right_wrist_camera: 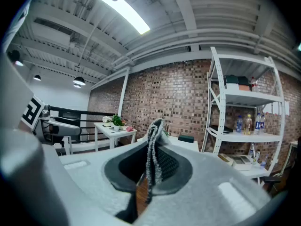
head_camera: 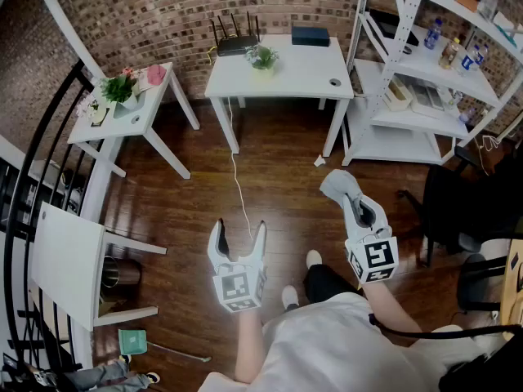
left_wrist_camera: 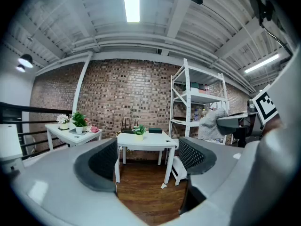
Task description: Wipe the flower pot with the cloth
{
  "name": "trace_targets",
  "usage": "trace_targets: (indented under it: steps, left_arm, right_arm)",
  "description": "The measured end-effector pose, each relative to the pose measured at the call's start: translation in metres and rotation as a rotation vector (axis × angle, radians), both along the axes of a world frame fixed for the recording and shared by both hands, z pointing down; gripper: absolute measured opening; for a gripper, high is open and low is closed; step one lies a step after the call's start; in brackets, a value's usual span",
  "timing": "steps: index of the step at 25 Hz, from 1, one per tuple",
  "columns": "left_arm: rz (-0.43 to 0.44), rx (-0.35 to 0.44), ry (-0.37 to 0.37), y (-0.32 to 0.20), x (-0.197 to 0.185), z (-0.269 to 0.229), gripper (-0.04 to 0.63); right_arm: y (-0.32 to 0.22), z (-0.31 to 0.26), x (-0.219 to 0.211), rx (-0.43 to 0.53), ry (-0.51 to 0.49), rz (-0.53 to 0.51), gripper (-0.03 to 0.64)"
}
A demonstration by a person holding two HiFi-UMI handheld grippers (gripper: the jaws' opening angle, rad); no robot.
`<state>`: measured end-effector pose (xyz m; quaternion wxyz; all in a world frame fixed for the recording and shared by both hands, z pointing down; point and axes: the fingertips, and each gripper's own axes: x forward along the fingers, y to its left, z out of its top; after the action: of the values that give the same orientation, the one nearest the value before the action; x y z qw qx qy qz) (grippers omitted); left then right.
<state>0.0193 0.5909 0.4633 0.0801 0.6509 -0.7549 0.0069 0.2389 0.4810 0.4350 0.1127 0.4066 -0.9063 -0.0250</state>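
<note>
A small green plant in a pale flower pot stands on the white table by the brick wall; the left gripper view shows the pot far ahead. More potted plants sit on the side table at the left. My right gripper is shut on a grey cloth, which stands pinched between the jaws as a folded cloth. My left gripper is open and holds nothing. Both hang over the wooden floor, well short of the tables.
A router and a dark box share the middle table. A white shelf rack with bottles fills the right side. A black railing and a white table line the left. A cable trails across the floor.
</note>
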Motion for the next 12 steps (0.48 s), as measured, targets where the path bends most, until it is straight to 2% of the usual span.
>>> trace_targets:
  steps: [5,12]
  left_arm:
    - [0.030,0.003,-0.002,-0.060,-0.016,0.003,0.416]
    - [0.053,0.043,-0.093,-0.183,-0.043,-0.032,0.416]
  right_arm:
    - [-0.059,0.009,-0.030,-0.016,-0.042,-0.010,0.002]
    - [-0.180,0.002,-0.102,-0.034,-0.095,-0.127,0.002]
